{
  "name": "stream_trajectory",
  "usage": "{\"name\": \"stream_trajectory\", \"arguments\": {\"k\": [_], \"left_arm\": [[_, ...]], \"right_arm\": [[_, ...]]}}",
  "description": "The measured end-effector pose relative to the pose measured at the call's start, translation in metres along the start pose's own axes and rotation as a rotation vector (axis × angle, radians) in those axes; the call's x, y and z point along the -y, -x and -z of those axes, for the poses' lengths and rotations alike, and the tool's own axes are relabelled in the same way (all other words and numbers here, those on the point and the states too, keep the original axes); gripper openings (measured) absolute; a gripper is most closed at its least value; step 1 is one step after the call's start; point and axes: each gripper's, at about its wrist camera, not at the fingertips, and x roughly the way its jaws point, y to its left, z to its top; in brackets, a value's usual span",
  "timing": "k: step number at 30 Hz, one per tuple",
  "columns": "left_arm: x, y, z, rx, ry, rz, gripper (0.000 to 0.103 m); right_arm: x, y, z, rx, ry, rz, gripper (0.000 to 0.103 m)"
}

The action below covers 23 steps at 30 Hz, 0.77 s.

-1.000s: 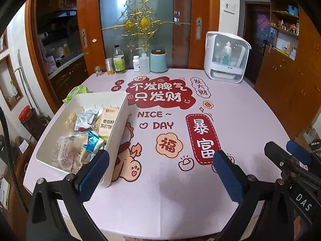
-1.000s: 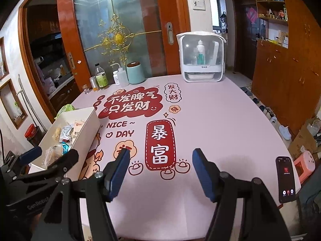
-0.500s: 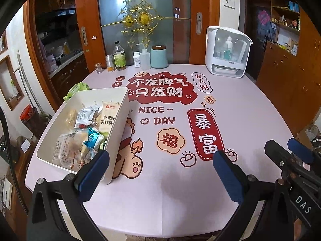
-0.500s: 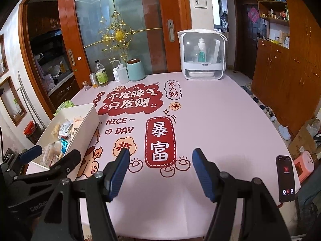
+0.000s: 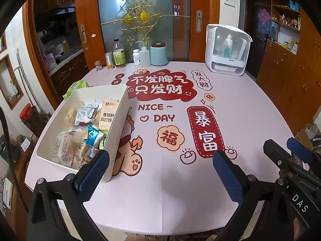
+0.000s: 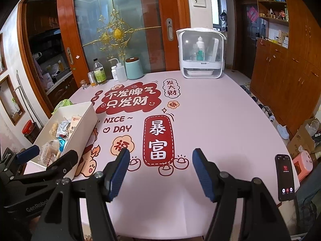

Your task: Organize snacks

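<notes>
Item: white bin [image 5: 120, 108] of wrapped snacks [image 5: 80, 132], left side of the counter [image 5: 240, 104], upright, near its edge.
Left tool [image 5: 160, 166]: spread wide, nothing between the pads, hanging over the bin's near corner.
Right tool [image 6: 160, 168]: spread, empty, over bare counter, well apart from the bin.
Other: phone [image 6: 284, 176] at the right rim.
Risk, as judged: crinkly, overlapping wrappers may slip from a pinch; a careless reach could nudge the bin toward the edge.

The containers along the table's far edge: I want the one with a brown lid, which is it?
The squat mint-green canister, rightmost in the row of bottles; it alone is opaque and wide with a flat brown lid.
</notes>
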Motion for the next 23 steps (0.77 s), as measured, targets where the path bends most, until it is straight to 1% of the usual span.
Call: {"name": "stream_trajectory", "arguments": {"k": [16, 23], "left_arm": [[0.0004, 0.0, 0.0014, -0.007, 0.001, 0.002, 0.103], [-0.0007, -0.0005, 0.0074, -0.014, -0.004, -0.001, 0.103]], "right_arm": [[-0.0013, 0.0001, 0.0022, -0.005, -0.001, 0.001, 0.065], [-0.0014, -0.0019, 0.0056, -0.015, -0.007, -0.002, 0.065]]}}
